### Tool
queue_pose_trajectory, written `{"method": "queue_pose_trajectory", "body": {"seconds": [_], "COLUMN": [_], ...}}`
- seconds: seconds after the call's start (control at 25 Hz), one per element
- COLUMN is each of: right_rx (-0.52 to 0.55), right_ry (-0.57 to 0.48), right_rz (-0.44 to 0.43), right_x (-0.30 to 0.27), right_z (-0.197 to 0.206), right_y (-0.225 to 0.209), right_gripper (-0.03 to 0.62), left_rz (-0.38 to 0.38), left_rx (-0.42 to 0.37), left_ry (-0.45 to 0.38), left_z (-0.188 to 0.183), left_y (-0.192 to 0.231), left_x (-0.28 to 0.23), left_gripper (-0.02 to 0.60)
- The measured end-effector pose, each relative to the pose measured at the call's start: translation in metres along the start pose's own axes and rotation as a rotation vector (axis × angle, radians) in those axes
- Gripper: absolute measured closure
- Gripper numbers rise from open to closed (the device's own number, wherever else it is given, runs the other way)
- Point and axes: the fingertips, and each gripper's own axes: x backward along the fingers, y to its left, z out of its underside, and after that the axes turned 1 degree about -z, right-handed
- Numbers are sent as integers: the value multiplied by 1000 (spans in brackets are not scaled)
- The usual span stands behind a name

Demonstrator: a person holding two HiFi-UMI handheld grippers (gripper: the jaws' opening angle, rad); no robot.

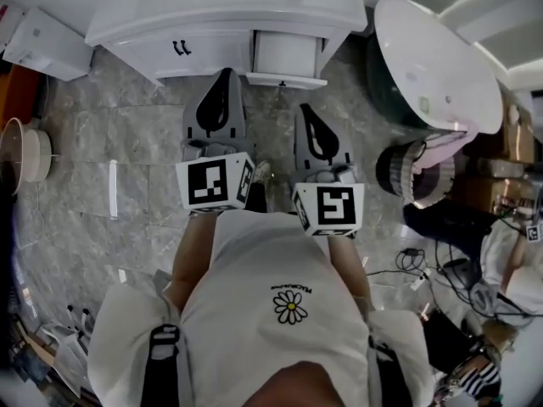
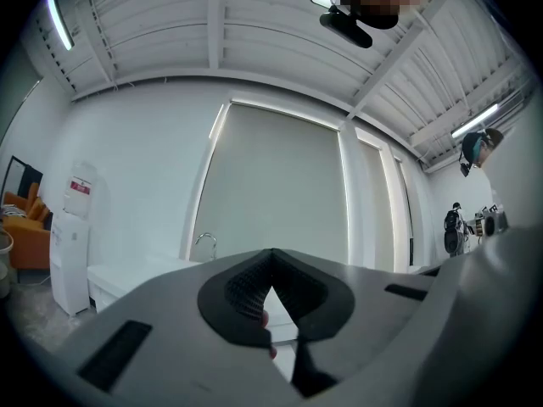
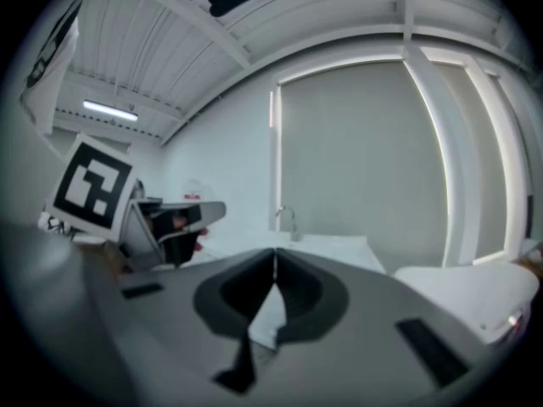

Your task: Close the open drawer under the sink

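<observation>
The open drawer (image 1: 288, 58) projected from the vanity (image 1: 161, 19) front, right of its centre. The 2 tools, left gripper (image 1: 226, 75) and right gripper (image 1: 306, 108), stood short of the vanity, jaws together, empty. Recommended: press closed tips squarely on the drawer front's centre and push straight.

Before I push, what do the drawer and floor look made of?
Drawer: probably painted or lacquered board, with a smooth white satin finish matching the cabinet; the core can't be told. Floor: polished stone or stone-look tile, judging by the grey veining, joint lines and glossy light reflections.
</observation>
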Motion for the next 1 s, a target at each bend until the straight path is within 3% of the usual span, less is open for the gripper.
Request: {"method": "queue_pose_trajectory", "body": {"seconds": [0.24,0.48,1.0], "right_rx": [-10,-33,-49], "right_ry": [13,13,-38], "right_rz": [66,89,94], "right_x": [-37,-55,-75], "right_z": [-5,-5,-20], "right_y": [-18,-37,-82], "right_gripper": [565,565,563], "left_rz": [4,19,-65], "left_rx": [43,19,-25], "left_ry": [-1,15,-4], "left_z": [3,12,6], "left_y": [22,15,12], "left_x": [-45,-66,-91], "left_gripper": [561,561,561]}}
